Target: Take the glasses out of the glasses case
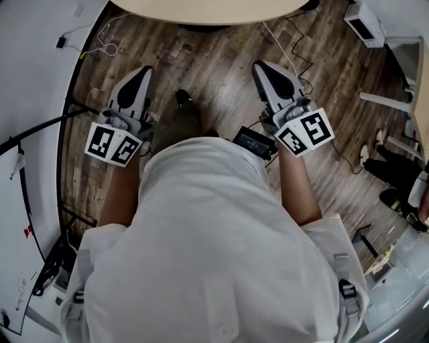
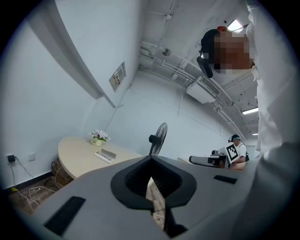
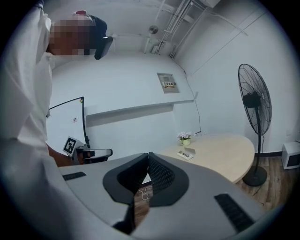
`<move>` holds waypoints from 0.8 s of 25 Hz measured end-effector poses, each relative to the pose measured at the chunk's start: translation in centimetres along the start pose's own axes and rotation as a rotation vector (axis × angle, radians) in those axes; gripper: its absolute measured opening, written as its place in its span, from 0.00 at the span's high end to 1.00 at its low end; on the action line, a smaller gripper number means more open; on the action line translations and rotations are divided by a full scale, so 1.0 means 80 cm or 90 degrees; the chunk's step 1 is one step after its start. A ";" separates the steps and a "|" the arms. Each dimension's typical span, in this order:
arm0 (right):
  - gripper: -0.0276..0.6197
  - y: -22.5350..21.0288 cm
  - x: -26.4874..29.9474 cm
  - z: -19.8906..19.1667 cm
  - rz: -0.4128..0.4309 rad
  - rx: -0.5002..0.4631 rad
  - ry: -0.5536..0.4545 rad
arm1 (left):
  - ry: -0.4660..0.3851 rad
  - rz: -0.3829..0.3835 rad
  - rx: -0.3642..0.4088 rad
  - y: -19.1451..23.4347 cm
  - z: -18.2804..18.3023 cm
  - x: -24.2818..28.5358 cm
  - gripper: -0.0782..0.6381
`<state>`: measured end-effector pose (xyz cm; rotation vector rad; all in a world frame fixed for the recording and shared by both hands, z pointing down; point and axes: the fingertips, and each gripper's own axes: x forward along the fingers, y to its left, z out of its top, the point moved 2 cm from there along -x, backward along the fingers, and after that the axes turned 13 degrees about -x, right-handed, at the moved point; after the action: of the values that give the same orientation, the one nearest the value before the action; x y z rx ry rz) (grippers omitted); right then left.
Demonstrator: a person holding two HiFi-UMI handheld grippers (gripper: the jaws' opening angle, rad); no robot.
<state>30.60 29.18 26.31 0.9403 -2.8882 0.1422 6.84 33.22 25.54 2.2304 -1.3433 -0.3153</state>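
The glasses case (image 2: 105,155) is a small pale oblong lying on the round beige table (image 2: 79,157), a little in front of a flower pot. It also shows as the case (image 3: 186,153) in the right gripper view. It is too small to tell whether glasses are in it. My left gripper (image 1: 142,72) and right gripper (image 1: 263,68) are held over the wooden floor, short of the table's near edge (image 1: 214,12). In their own views the left gripper (image 2: 151,161) and right gripper (image 3: 148,157) have their jaws together at the tips with nothing between.
A flower pot (image 3: 184,137) stands on the table beside the case. A standing fan (image 3: 254,105) is right of the table, with a white box (image 3: 290,161) on the floor near it. Cables (image 1: 100,47) lie by the left wall. A whiteboard (image 3: 65,124) stands at left.
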 end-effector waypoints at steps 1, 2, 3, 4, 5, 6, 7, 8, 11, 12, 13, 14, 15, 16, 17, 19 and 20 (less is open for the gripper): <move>0.92 -0.007 0.021 0.003 0.002 0.002 0.005 | -0.001 0.001 -0.005 0.017 0.010 0.008 0.88; 0.92 -0.014 0.042 0.005 0.004 0.007 0.010 | -0.002 0.003 -0.011 0.033 0.019 0.016 0.88; 0.92 -0.021 0.061 0.006 0.006 0.012 0.015 | -0.001 0.005 -0.017 0.048 0.027 0.024 0.88; 0.92 -0.026 0.078 0.008 0.007 0.014 0.020 | 0.000 0.007 -0.021 0.061 0.035 0.032 0.88; 0.92 -0.032 0.094 0.010 0.008 0.014 0.025 | 0.001 0.006 -0.025 0.074 0.042 0.039 0.88; 0.92 -0.036 0.109 0.012 0.009 0.014 0.028 | 0.001 0.004 -0.028 0.085 0.048 0.046 0.88; 0.92 -0.040 0.124 0.014 0.011 0.015 0.031 | 0.001 0.000 -0.032 0.096 0.054 0.052 0.88; 0.92 -0.043 0.137 0.015 0.013 0.015 0.034 | 0.000 -0.003 -0.035 0.107 0.060 0.057 0.88; 0.92 -0.048 0.171 0.019 0.020 0.008 0.046 | -0.001 0.005 -0.054 0.138 0.069 0.069 0.88; 0.92 -0.050 0.180 0.020 0.021 0.003 0.050 | 0.002 0.012 -0.062 0.148 0.069 0.073 0.88; 0.92 -0.051 0.187 0.021 0.023 -0.002 0.054 | 0.005 0.017 -0.068 0.156 0.068 0.076 0.88; 0.92 -0.053 0.193 0.022 0.024 -0.006 0.056 | 0.010 0.021 -0.072 0.162 0.067 0.080 0.88; 0.92 -0.056 0.199 0.022 0.026 -0.006 0.056 | 0.014 0.022 -0.074 0.168 0.067 0.084 0.88; 0.92 -0.059 0.206 0.023 0.027 -0.004 0.055 | 0.019 0.022 -0.075 0.173 0.067 0.088 0.88; 0.92 -0.062 0.212 0.023 0.028 0.000 0.054 | 0.023 0.020 -0.078 0.178 0.067 0.093 0.88; 0.92 -0.069 0.225 0.023 0.030 0.004 0.054 | 0.035 0.013 -0.088 0.187 0.067 0.104 0.88; 0.92 -0.073 0.232 0.024 0.032 0.004 0.054 | 0.042 0.010 -0.093 0.191 0.067 0.110 0.88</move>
<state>18.97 13.48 27.09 0.8410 -2.8357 0.1914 -2.79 18.12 29.79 2.0910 -1.2624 -0.3206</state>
